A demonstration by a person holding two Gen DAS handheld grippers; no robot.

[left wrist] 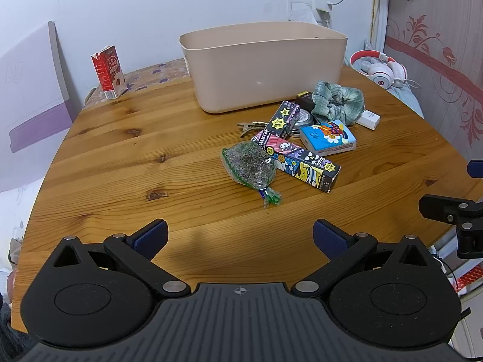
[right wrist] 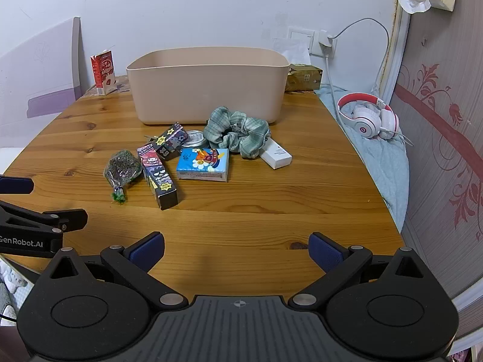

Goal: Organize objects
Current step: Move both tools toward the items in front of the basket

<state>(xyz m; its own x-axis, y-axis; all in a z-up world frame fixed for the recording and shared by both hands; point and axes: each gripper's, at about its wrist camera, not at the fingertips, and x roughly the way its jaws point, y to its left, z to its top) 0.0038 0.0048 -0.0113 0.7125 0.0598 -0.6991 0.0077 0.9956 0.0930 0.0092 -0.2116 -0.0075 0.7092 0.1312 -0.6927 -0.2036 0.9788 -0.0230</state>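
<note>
A beige plastic bin [left wrist: 265, 66] [right wrist: 208, 86] stands at the back of the wooden table [left wrist: 120, 163] [right wrist: 271, 211]. In front of it lie a green plaid scrunchie [left wrist: 336, 99] [right wrist: 237, 132], a blue tissue pack [left wrist: 329, 138] [right wrist: 203, 164], two cartoon-printed boxes [left wrist: 305, 163] [right wrist: 158, 176], a small sachet of dried herbs [left wrist: 250, 166] [right wrist: 122, 169], a round tin [right wrist: 196, 138], a white box [right wrist: 276, 154] and a hair clip [left wrist: 250, 126]. My left gripper [left wrist: 240, 236] is open and empty above the near table edge. My right gripper [right wrist: 237, 249] is open and empty, also near the front edge.
A red milk carton [left wrist: 108, 71] [right wrist: 104, 71] stands at the back left. White and red headphones [left wrist: 382, 69] [right wrist: 369, 117] lie on blue cloth to the right of the table. A wall socket with a cable [right wrist: 324, 42] is behind the bin. A white board [left wrist: 30, 96] leans at left.
</note>
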